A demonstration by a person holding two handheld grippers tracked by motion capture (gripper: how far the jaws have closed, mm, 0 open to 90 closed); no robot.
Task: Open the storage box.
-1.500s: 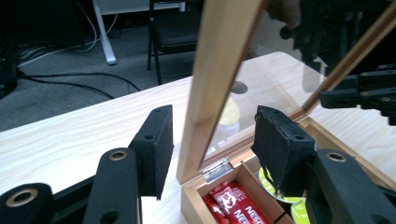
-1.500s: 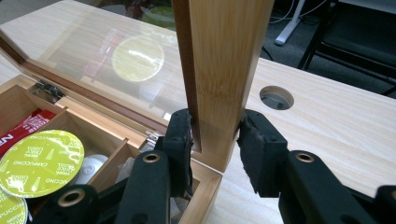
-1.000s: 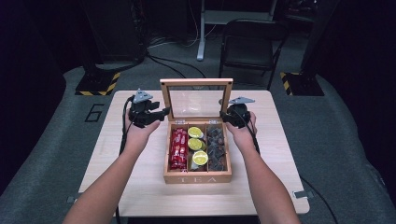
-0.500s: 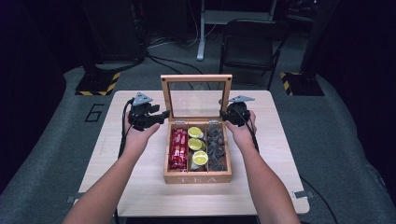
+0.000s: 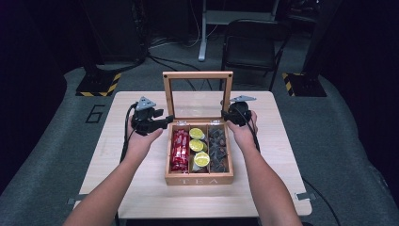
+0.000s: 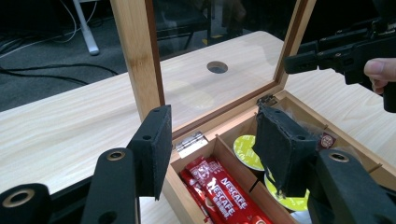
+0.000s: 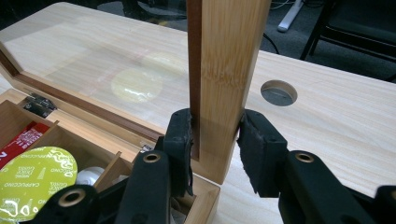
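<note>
The dark items (image 5: 217,149) in the box's right compartment are too small, perhaps wrapped sweets.

Left gripper (image 5: 165,119) — jaws wide apart, nothing between them, held level and aimed inward. Right gripper (image 7: 215,140) — jaws clamped on the lid frame (image 7: 224,70) (one pad each face). Both forearms extended forward.

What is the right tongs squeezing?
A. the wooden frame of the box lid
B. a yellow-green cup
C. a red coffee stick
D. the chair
A. In the right gripper view the right tongs have a black pad pressed on each side of the upright wooden lid frame of the tea box.
</note>
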